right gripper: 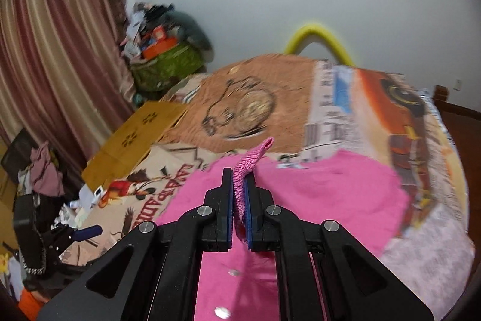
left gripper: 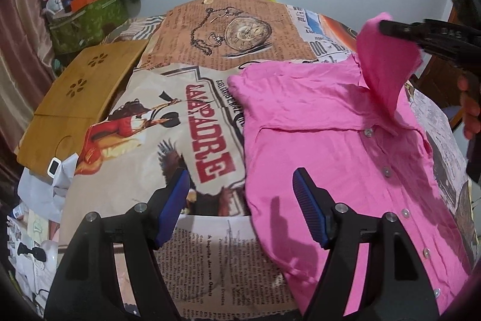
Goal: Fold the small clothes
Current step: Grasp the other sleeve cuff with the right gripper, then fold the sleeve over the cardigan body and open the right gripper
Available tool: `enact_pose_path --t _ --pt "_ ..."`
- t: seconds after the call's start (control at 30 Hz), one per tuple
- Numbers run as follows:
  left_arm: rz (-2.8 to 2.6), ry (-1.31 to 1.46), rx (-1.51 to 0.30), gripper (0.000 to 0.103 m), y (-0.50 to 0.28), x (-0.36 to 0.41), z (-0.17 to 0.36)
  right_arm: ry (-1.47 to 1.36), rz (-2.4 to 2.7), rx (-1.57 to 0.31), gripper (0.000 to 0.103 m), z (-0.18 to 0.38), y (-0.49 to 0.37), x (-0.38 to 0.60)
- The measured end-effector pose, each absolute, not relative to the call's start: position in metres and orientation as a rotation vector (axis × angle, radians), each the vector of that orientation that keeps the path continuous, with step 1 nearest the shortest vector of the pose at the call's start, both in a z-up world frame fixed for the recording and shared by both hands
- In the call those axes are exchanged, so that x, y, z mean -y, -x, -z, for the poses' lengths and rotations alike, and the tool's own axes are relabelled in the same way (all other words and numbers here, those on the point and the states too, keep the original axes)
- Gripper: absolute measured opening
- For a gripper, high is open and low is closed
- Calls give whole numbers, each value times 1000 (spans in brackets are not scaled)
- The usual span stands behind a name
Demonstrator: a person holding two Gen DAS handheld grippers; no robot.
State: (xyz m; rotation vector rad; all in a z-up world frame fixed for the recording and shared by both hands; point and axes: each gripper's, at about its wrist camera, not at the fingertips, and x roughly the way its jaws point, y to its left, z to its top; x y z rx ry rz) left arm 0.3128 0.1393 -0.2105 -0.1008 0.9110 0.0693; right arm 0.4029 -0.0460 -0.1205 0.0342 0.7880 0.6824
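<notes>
Pink shirt (left gripper: 315,140) lies flat — sleeve (pinched) in right gripper (right gripper: 239,200).

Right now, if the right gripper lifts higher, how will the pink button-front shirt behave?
Probably floppy: the pinched part of the pink button-front shirt droops from the shut right gripper. Likely light and creasing easily, since wrinkles already show. It may slide on the printed bedspread.

A bright pink shirt (left gripper: 315,134) with pale pearly buttons (left gripper: 367,132) fills the lower right of the left wrist view. Under it lies a cloth (left gripper: 186,122) printed like old newspaper: tan, cream, red lettering, a pocket-watch drawing. Both claws are black with blue pads (left gripper: 173,209). At upper left hang dusty-pink striped curtains (right gripper: 57,56).
</notes>
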Motion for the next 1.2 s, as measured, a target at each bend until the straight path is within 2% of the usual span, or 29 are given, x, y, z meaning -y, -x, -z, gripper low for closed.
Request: enact_pose_path --t 0.23,0.33,0.53,0.77,1.1,1.2 --pt "-51 98 -921 70 -320 -137 212 -55 -735 -958 10 162 -410 15" --pt "-40 88 -918 71 -323 -130 210 -43 -744 -989 24 162 -404 19" --pt "-6 54 -906 71 -344 -110 203 -12 -683 -892 38 140 -397 64" --pt "7 85 -937 71 -398 -92 207 93 -545 -842 41 139 -393 131" --pt "-43 50 -1056 71 -454 -74 254 61 -482 -927 41 181 -405 181" --pt "-66 15 -1038 84 -457 -77 258 72 -515 -954 41 195 -407 173"
